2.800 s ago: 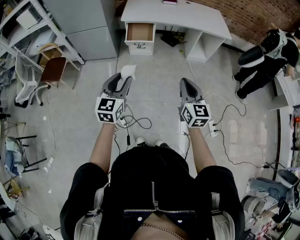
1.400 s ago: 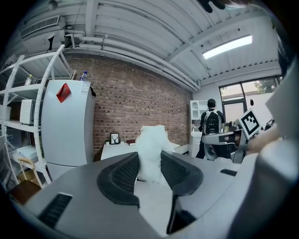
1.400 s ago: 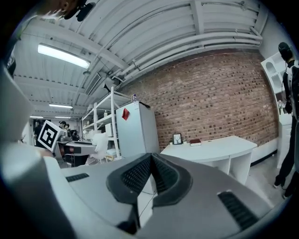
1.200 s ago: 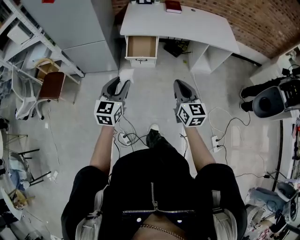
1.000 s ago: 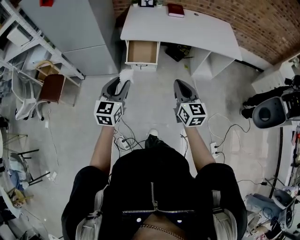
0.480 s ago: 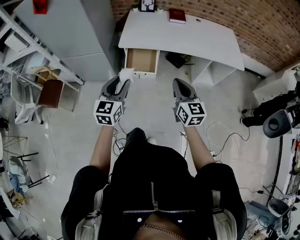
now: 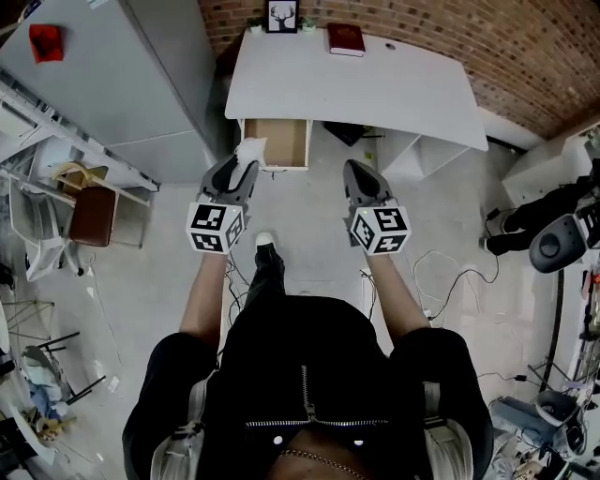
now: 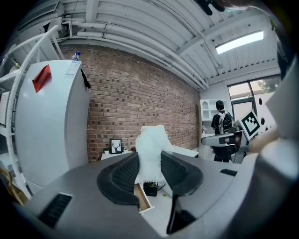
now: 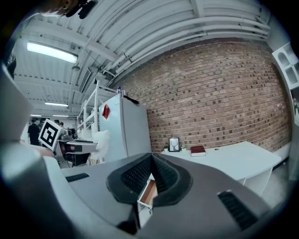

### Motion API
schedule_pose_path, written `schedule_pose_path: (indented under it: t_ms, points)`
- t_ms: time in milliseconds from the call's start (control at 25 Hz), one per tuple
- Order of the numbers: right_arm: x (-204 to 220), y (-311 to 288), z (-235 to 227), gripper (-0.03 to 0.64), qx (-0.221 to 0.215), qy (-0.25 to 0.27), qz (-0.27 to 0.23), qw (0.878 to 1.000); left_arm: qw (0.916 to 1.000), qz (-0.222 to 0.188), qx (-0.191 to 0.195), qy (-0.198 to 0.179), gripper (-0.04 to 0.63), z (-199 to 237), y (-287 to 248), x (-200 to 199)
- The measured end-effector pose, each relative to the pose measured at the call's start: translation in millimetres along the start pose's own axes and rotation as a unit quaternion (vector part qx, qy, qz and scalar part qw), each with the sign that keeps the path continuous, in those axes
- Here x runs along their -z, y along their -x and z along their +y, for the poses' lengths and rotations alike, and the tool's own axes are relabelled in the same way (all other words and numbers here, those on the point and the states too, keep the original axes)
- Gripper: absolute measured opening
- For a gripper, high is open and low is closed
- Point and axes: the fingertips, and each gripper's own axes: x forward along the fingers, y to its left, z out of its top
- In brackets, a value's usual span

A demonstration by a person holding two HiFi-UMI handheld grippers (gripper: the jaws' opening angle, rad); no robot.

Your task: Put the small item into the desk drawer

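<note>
My left gripper (image 7: 242, 167) is shut on a small white fuzzy item (image 7: 250, 151), which sticks up between the jaws in the left gripper view (image 8: 151, 156). My right gripper (image 7: 357, 172) is shut with nothing in it; its jaws meet in the right gripper view (image 9: 150, 169). Ahead stands a white desk (image 7: 375, 89) against a brick wall. Its wooden-lined drawer (image 7: 279, 142) is pulled open at the left side, just beyond the left gripper's tip. The drawer also shows between the jaws as a brown box (image 9: 147, 192).
A grey cabinet (image 7: 112, 75) stands left of the desk. On the desk sit a framed picture (image 7: 281, 16) and a red book (image 7: 346, 38). A brown chair (image 7: 90, 214) and shelving are at the left. Cables (image 7: 450, 272) lie on the floor at the right. My foot (image 7: 265, 251) steps forward.
The person has walked toward the desk: desk and open drawer have come nearer, and the drawer now lies just past the left gripper. Both grippers keep their hold and pose.
</note>
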Motion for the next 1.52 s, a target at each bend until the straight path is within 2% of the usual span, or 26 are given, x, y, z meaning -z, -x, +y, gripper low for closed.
schedule_pose_path:
  t_ms: [440,640,880,1240,1520]
  points:
    - [-29.9,-152.3,-17.9,0.005,0.035,-0.004,0.004,0.999,0.9982,0.016,0.056,-0.015,0.158,108.9,-116.8,-16.3]
    - [-33.7,-185.1,-19.2,0.005,0.058,-0.004,0.003,0.998,0.9957,0.022,0.087,-0.022,0.158,136.9,-151.4,-16.1]
    - [-29.1,-204.7,-28.6,0.005,0.073,-0.006,0.008,0.997,0.9929,0.023,0.113,-0.029,0.158,140.7,-180.4,-16.2]
    - [-41.1,-218.1,-51.4,0.005,0.081,0.001,0.007,0.997,0.9918,0.016,0.125,-0.017,0.158,136.3,-214.7,-21.5]
    - [-28.0,-218.6,-56.1,0.005,0.085,-0.012,0.02,0.996,0.9883,0.037,0.146,-0.024,0.158,124.4,-225.4,-6.8]
